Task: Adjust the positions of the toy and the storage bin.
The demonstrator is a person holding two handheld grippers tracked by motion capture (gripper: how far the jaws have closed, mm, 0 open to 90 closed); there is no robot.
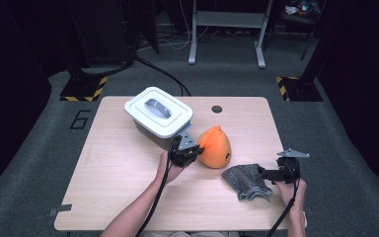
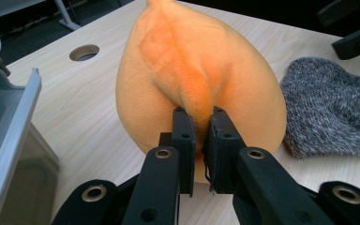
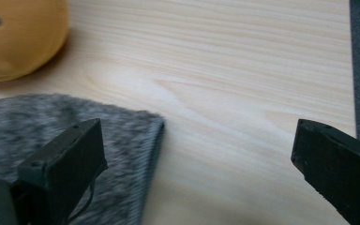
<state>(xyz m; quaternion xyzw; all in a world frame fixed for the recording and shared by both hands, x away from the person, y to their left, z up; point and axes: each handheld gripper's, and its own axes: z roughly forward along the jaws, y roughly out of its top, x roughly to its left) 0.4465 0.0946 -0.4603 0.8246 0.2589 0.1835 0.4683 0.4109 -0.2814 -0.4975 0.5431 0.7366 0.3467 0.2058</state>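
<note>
Orange plush [image 2: 192,75] fold pinched in left gripper [image 2: 200,123], base hidden; right gripper [image 3: 197,145] wide, beside blurred grey cloth [image 3: 51,126]

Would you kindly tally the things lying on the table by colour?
Orange: 1, the plush toy
Grey: 1, the knitted cloth
White: 1, the lidded bin
Total: 3

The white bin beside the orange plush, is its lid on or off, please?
On: the lid sits flat over the white bin, handle up.
</note>
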